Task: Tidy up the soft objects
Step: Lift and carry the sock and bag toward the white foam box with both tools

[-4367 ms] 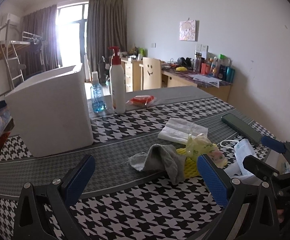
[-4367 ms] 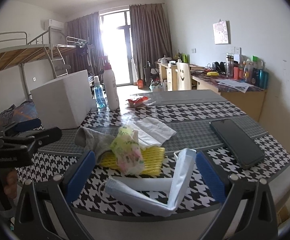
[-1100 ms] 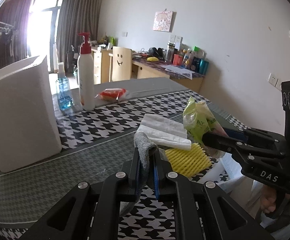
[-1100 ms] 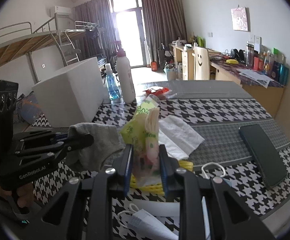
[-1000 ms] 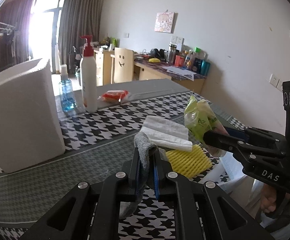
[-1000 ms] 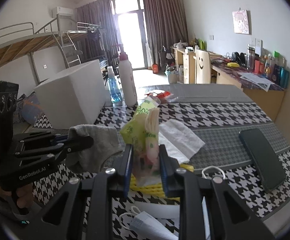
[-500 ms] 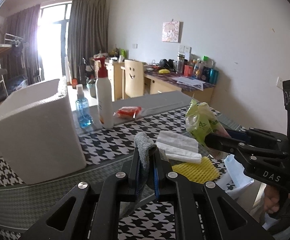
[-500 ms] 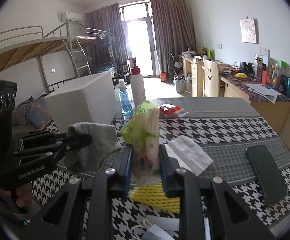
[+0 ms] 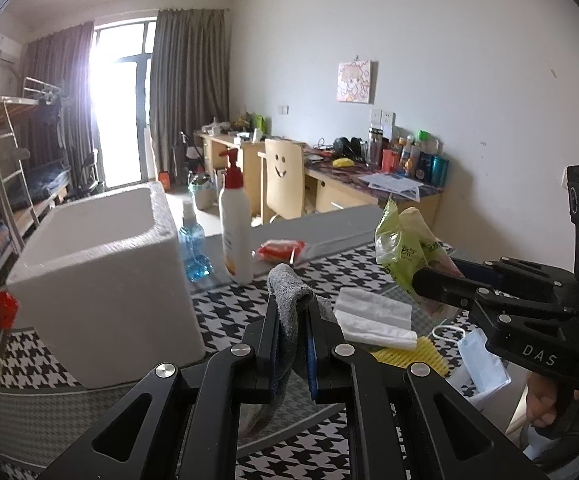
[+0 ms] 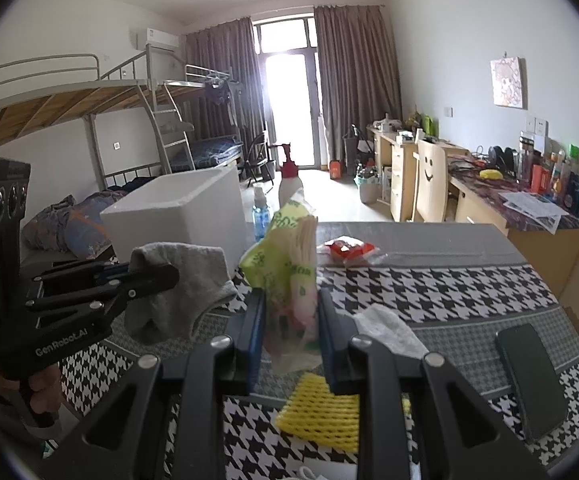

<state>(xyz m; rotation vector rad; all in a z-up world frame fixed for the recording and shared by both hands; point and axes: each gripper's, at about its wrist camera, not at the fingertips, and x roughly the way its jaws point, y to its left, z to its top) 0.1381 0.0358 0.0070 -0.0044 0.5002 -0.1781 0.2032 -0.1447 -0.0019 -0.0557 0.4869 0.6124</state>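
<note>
Box (image 9: 101,280) beside bottles (image 9: 234,224) — left gripper (image 9: 292,340) clamping sock (image 9: 287,300), right gripper (image 10: 291,336) clamping bag (image 10: 289,276).

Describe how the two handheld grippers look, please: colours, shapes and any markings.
Both are black frames with silver bolts and blue finger pads. The left gripper bears white "GenRoboLAI" lettering, the right gripper "DAS". Each carries a black block with three round lenses.

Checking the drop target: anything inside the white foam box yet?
No. In the left wrist view the white foam box shows only bare white inner walls as far as visible.
</note>
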